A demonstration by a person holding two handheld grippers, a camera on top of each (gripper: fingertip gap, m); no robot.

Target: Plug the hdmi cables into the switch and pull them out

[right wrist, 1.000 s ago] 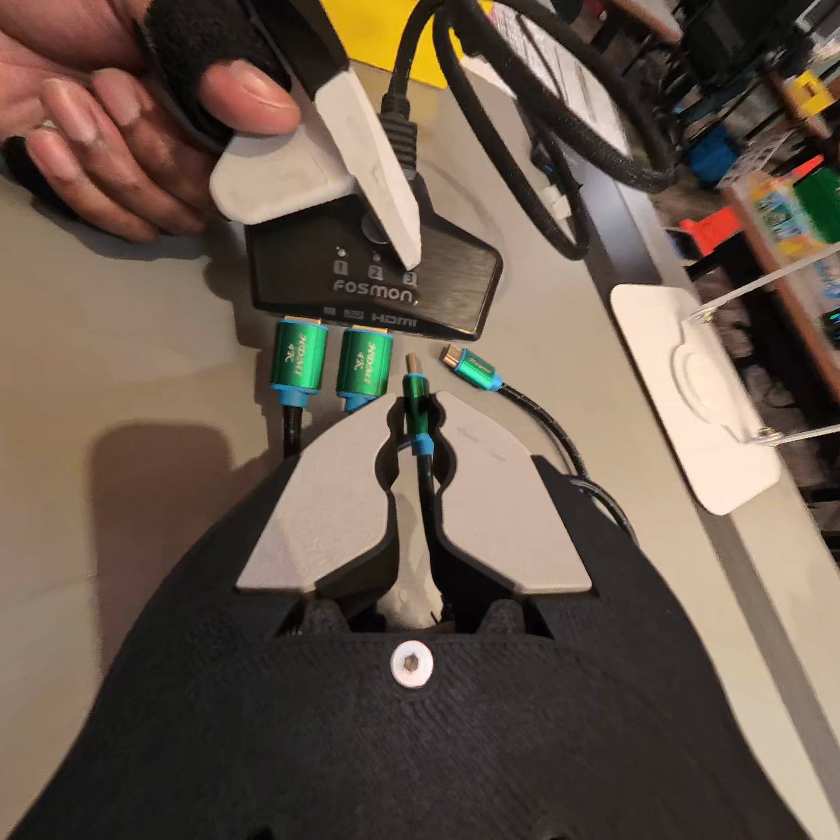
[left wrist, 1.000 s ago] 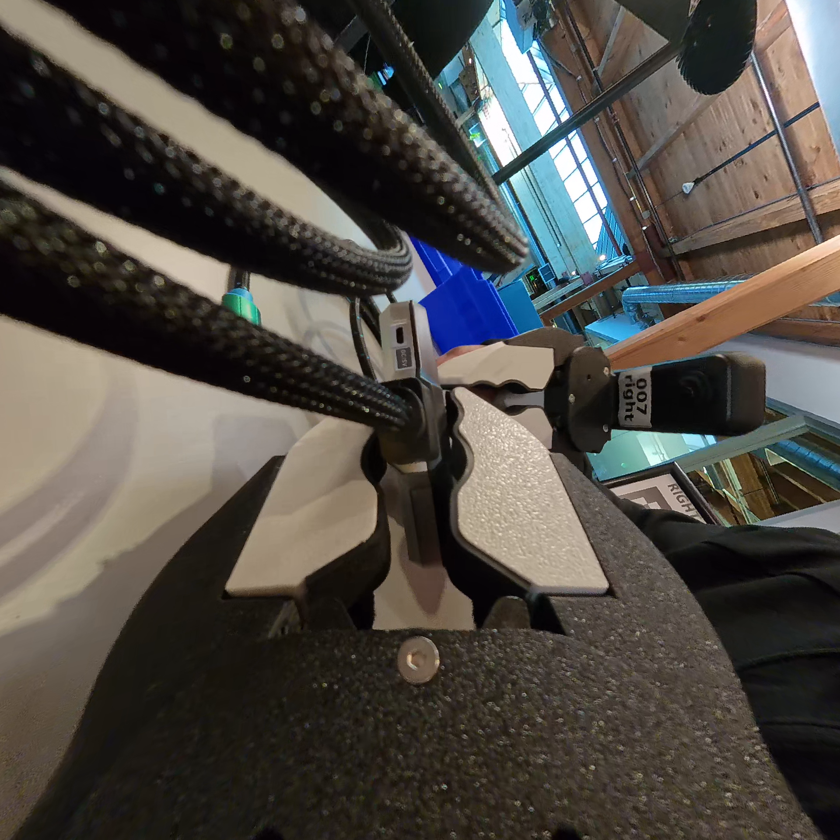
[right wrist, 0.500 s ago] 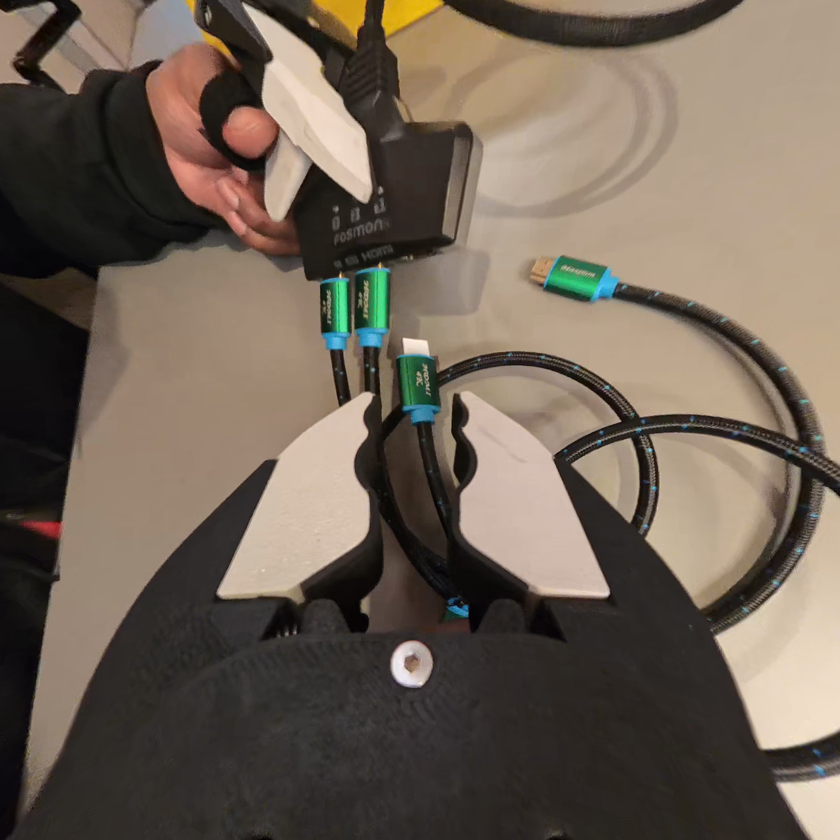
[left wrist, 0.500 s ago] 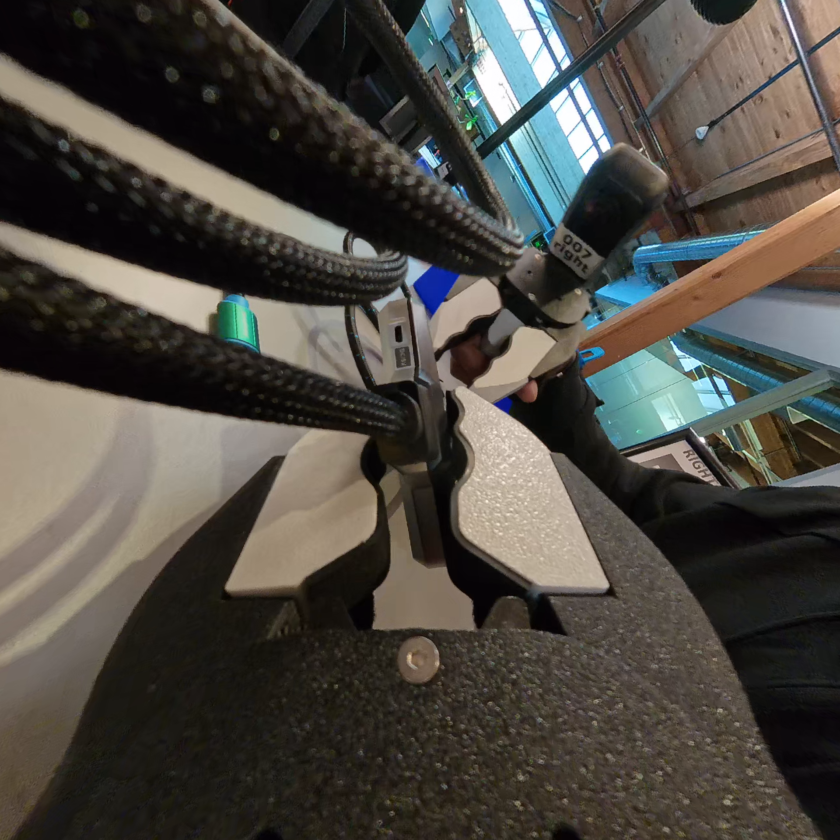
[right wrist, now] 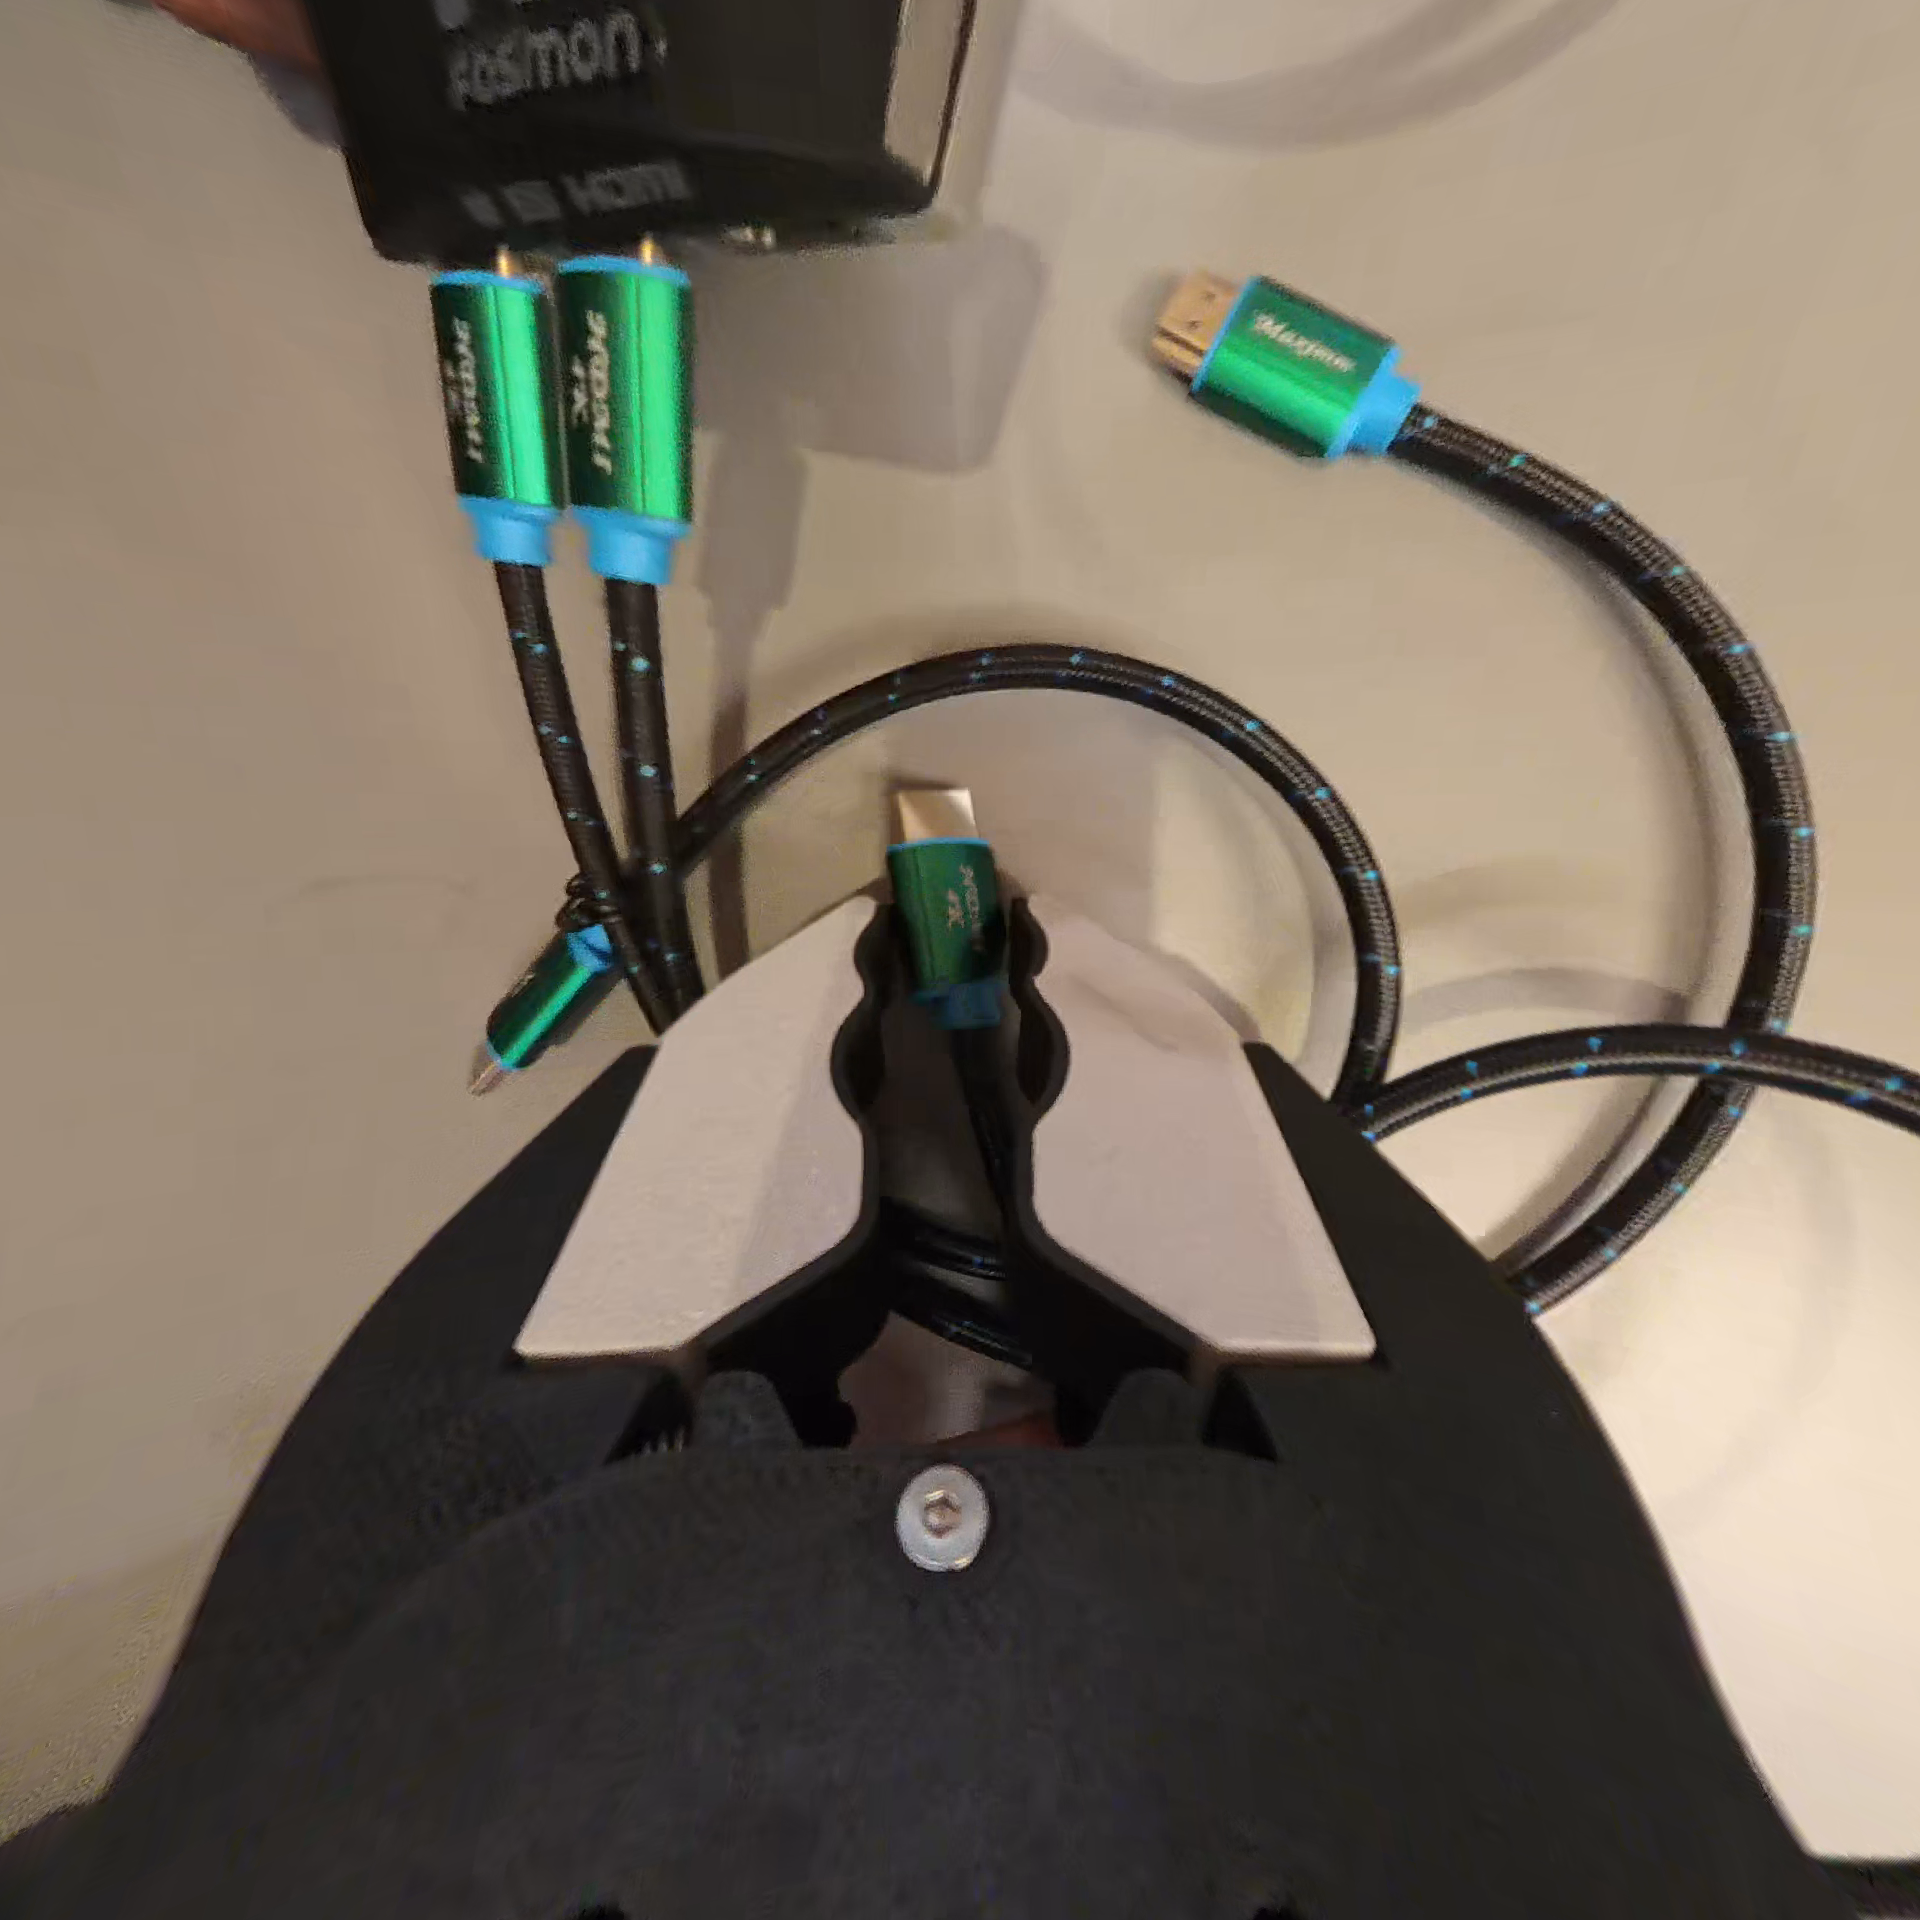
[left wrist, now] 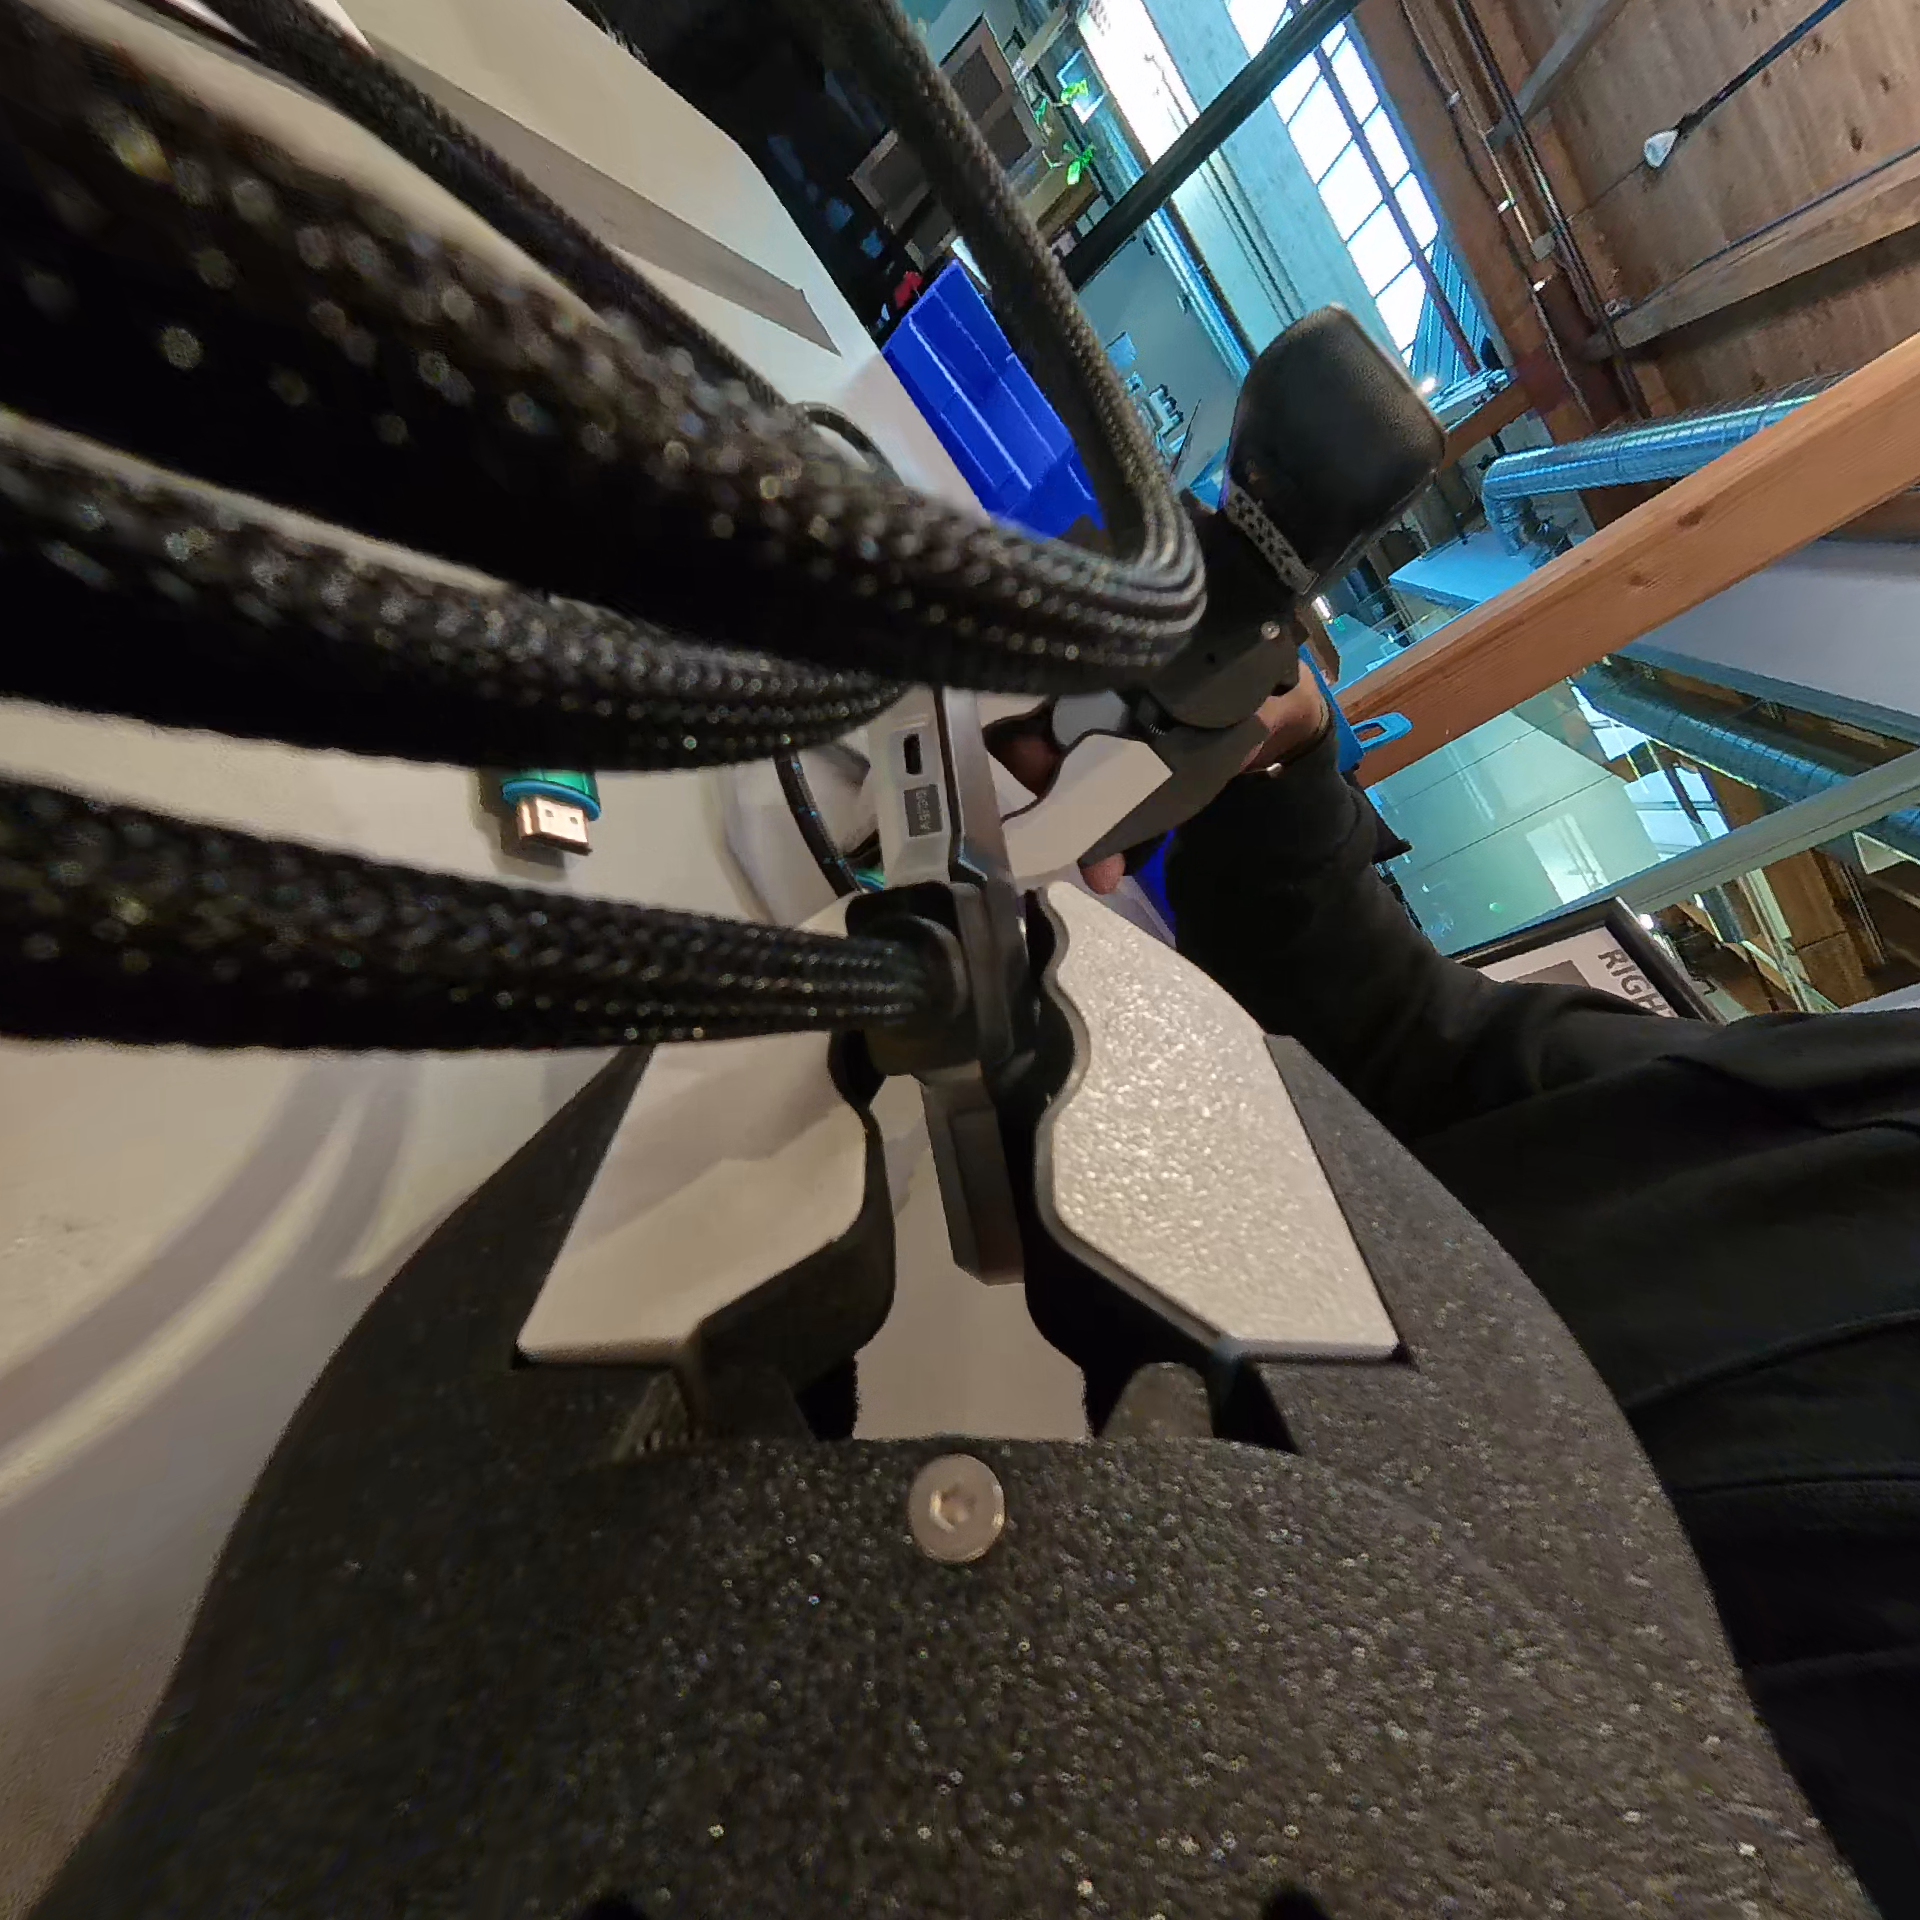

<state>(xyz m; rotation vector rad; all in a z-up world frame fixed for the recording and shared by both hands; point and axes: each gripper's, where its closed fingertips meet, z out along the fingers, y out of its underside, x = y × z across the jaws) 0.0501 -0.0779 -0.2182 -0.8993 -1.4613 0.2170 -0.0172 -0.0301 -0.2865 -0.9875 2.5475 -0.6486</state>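
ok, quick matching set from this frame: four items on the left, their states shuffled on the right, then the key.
Items
1. switch
2. two side-by-side green plugs
3. green plug between the right gripper fingers
4. gold-tipped plug at upper right

States
A. lying loose on the table, apart from the switch
B. seated in the switch's ports
C. clamped by the left gripper
D. gripped, metal tip pointing toward the switch, not inserted

Pairs: 1-C, 2-B, 3-D, 4-A
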